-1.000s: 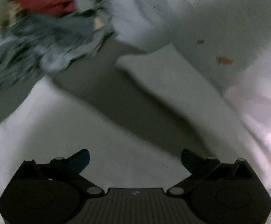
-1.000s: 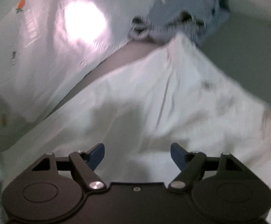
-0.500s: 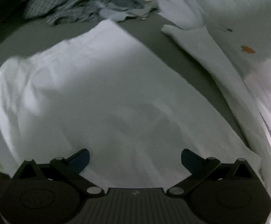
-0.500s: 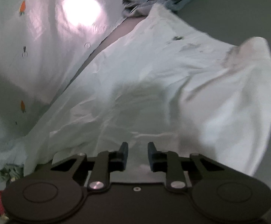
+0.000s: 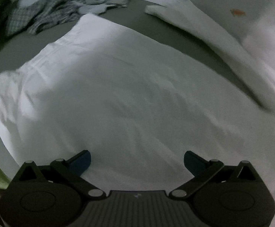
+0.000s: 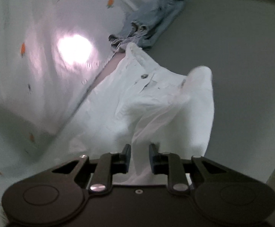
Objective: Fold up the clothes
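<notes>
White trousers [image 6: 137, 98] with a metal button lie on a grey surface. My right gripper [image 6: 139, 155] is shut on a fold of the white cloth, which rises in a taut ridge from the jaws toward the waistband. In the left wrist view the same white trousers [image 5: 118, 94] spread wide and flat below my left gripper [image 5: 137, 159]. That gripper hangs open just above the cloth, with nothing pinched between its blue fingers [image 5: 80, 160].
A pale sheet with small orange prints [image 6: 33, 56] runs along the left, with a bright glare spot. Blue denim [image 6: 150, 24] lies bunched beyond the trousers. A heap of checked and blue clothes [image 5: 58, 9] sits at the far left. Grey surface [image 6: 241, 66] stretches right.
My right gripper closed on the white cloth and drew it up and back, so a fold now lifts. My left gripper moved from the sheet's edge over the trousers and stayed open.
</notes>
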A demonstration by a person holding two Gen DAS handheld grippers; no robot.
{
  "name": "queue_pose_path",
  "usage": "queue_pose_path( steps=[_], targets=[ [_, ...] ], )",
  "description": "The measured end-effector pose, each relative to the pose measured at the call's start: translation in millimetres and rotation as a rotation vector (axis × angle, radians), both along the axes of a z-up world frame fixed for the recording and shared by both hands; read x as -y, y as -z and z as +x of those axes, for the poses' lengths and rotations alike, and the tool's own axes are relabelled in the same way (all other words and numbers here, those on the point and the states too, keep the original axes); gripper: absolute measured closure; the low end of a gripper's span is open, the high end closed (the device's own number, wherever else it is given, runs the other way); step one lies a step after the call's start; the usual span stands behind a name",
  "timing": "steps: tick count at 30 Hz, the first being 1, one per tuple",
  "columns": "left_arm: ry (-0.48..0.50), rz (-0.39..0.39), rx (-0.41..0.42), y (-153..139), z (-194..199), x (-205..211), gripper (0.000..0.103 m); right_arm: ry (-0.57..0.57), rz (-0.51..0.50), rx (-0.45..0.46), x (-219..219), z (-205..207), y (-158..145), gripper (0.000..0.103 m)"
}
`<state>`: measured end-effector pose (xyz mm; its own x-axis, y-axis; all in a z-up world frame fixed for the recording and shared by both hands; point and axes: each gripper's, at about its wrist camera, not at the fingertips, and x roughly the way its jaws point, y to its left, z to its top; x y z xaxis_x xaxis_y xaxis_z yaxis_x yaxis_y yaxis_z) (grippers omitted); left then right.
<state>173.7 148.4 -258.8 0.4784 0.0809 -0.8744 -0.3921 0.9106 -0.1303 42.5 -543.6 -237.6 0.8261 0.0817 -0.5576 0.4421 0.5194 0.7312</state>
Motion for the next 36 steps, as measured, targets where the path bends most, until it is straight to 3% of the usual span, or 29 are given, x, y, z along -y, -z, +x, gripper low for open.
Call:
queue_pose_path(
  steps=[5,10,13,15,19,30,36],
  targets=[
    [0.043,0.098,-0.038,6,3,16,0.0,0.047,0.175,0.075,15,-21,19,0.08],
    [0.033,0.127,-0.063,6,6,23,0.0,0.084,0.185,0.04,24,-39,30,0.077],
    [0.026,0.128,-0.07,5,8,23,0.0,0.088,0.179,-0.003,24,-41,36,0.058],
    [0.016,0.127,-0.077,5,10,23,0.0,0.083,0.161,-0.037,22,-41,40,0.057],
    [-0.001,0.128,-0.083,4,10,27,0.0,0.123,0.222,0.014,23,-47,50,0.052],
    [-0.006,0.129,-0.081,6,11,24,0.0,0.115,0.282,0.078,22,-11,57,0.051],
    [-0.001,0.114,-0.113,4,16,20,0.0,0.099,0.144,-0.055,16,4,41,0.069]
  ],
)
